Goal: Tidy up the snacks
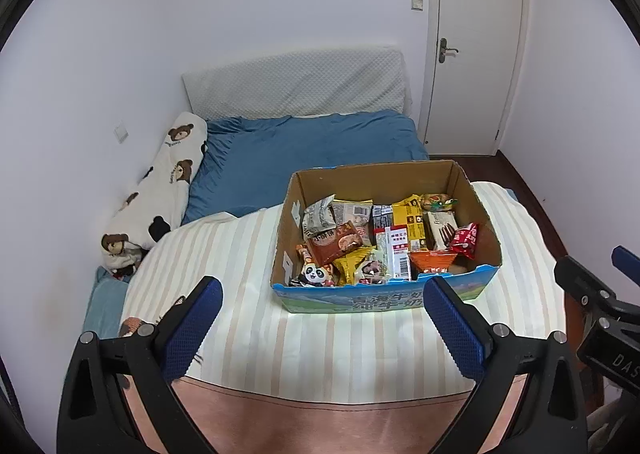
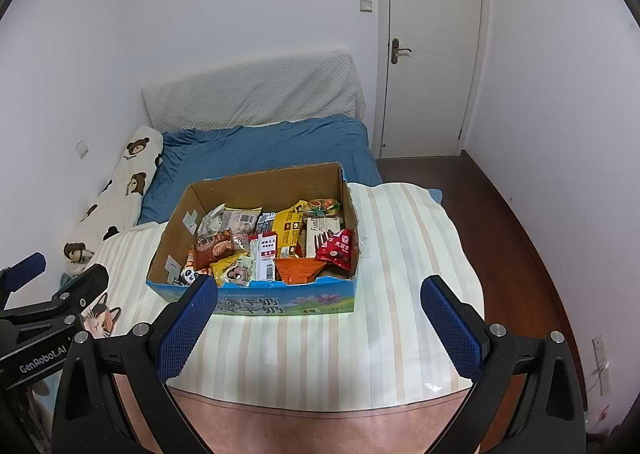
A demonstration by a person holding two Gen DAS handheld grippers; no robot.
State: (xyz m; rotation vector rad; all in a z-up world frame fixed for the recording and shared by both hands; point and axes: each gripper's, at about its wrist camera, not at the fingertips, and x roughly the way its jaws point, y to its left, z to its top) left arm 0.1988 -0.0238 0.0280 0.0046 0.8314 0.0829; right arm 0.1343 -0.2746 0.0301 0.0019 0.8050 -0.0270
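An open cardboard box (image 1: 476, 194) with a blue printed front stands on a striped cloth (image 1: 256, 318) on the bed; it also shows in the right wrist view (image 2: 256, 184). It holds several snack packets (image 1: 376, 242), among them a red packet (image 2: 338, 248) and a yellow packet (image 2: 290, 228). My left gripper (image 1: 322, 286) is open and empty, held above the cloth in front of the box. My right gripper (image 2: 320, 286) is open and empty, also in front of the box. Each gripper shows at the edge of the other's view.
A blue sheet (image 1: 312, 150), a bear-print bolster (image 1: 160, 190) along the left wall and a white padded headboard (image 1: 296, 82) lie behind the box. A closed white door (image 2: 432, 46) and dark wood floor (image 2: 516, 230) are at the right.
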